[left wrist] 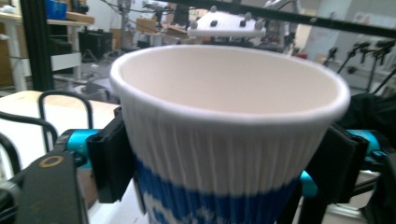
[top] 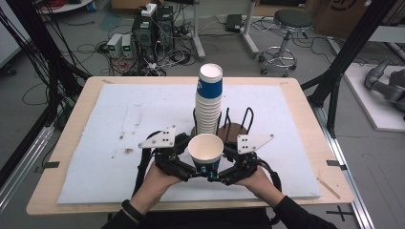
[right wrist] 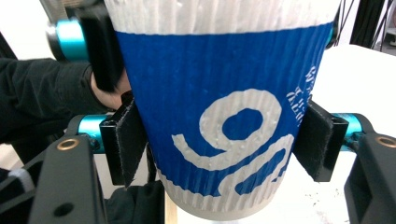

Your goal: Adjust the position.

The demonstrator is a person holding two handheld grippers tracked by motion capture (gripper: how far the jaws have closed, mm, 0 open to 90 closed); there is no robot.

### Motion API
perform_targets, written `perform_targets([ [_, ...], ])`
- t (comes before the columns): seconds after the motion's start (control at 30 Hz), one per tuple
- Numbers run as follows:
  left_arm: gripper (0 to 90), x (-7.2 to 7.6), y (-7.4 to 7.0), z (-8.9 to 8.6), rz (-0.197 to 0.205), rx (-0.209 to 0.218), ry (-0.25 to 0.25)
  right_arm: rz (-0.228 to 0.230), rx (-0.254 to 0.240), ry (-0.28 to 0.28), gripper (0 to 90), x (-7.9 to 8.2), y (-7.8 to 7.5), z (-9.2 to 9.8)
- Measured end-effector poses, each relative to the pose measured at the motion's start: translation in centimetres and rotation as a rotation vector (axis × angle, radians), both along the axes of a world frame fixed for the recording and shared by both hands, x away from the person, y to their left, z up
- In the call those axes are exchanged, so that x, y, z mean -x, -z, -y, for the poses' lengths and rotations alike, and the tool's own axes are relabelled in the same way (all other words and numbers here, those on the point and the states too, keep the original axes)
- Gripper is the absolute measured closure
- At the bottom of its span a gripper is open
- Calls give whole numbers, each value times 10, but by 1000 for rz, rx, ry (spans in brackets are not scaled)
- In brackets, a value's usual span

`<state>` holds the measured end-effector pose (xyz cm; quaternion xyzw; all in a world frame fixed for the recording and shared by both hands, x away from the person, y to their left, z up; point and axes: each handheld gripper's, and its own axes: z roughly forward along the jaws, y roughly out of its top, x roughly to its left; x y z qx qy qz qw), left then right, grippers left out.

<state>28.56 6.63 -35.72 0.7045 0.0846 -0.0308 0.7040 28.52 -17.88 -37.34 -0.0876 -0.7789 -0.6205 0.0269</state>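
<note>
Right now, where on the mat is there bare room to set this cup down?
Bare: the mat left of the stack, and right of the rack toward the edge. Crowded: the middle, where both grippers meet around the cup.

The person wears dark, black-looking long sleeves, and a black band circles the left wrist. The left gripper (top: pixel 191 164) is a black, blocky frame topped by a pale grey three-cornered plate studded with small dark dots; the right gripper (top: pixel 220 168) carries a matching plate. A black cable trails from each body. In both gripper views the jaws are flat black rectangular pads mounted on shiny teal metal cylinders, and brass-coloured round fittings sit in the black housings below them.
</note>
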Motion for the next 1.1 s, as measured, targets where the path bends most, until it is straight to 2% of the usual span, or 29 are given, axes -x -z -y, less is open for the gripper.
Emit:
perform_targets([
  [0.3,168,1,-4,-2,1,25,1,15,10,-15,280,1,2,-2],
  [0.43,178,1,-4,-2,-3,22,1,15,9,-15,279,1,2,-3],
  [0.57,209,1,-5,-2,12,13,0,24,6,-16,281,1,3,-3],
  [0.7,214,1,-5,-3,20,6,-4,44,15,-1,274,2,2,-3],
  [0.73,214,1,-5,-3,17,4,-5,67,25,21,227,3,1,-3],
  [0.87,214,-1,-4,-6,24,-2,-16,76,48,39,208,1,0,0],
  [0.93,214,-2,-3,-7,26,-9,-21,128,78,62,203,2,-2,3],
  [1.1,218,-6,-1,-12,21,-17,-30,129,89,75,197,-1,-3,10],
])
